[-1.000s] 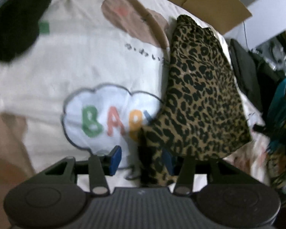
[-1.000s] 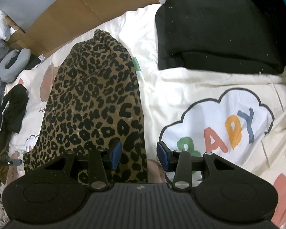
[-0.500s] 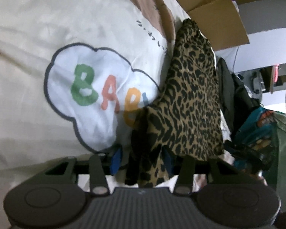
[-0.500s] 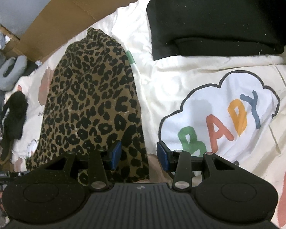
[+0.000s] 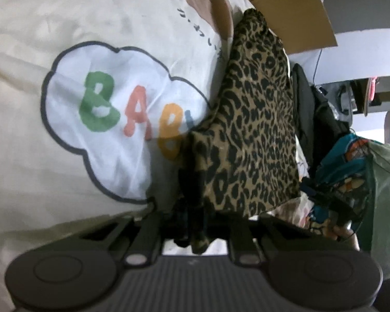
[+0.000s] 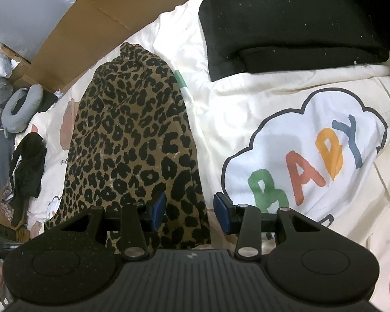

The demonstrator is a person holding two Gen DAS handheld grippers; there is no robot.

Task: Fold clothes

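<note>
A: Since the earlier frame we have rolled the left gripper (image 5: 195,223) further over and the corner of the leopard-print garment (image 5: 257,130) comes up with it; the right gripper (image 6: 189,209) has barely shifted, just a bit closer in

B: Left fingers state?

A: Closed down on a bunched corner of the leopard cloth, which hangs between them and hides the pads. Right one is spread wide, blue pads (image 6: 157,208) apart, nothing in it, hovering over the near hem

B: Where is the garment?

A: Lying long on the cream BABY sheet (image 6: 273,83), narrow end toward the cardboard box (image 6: 111,18), wide hem near us. Looks already doubled lengthwise, but we cannot tell for sure

B: What's done?

A: A folded black garment (image 6: 299,20) sits apart at the far side of the sheet, so we judge one item finished. Leopard piece is mid-fold: one corner lifted, the other near corner not yet gripped

B: Left to do?

A: We judge the right side needs its corner, then the hem goes over toward the narrow end. More loose clothes (image 5: 351,161) are heaped off the edge, so plenty remains
</note>
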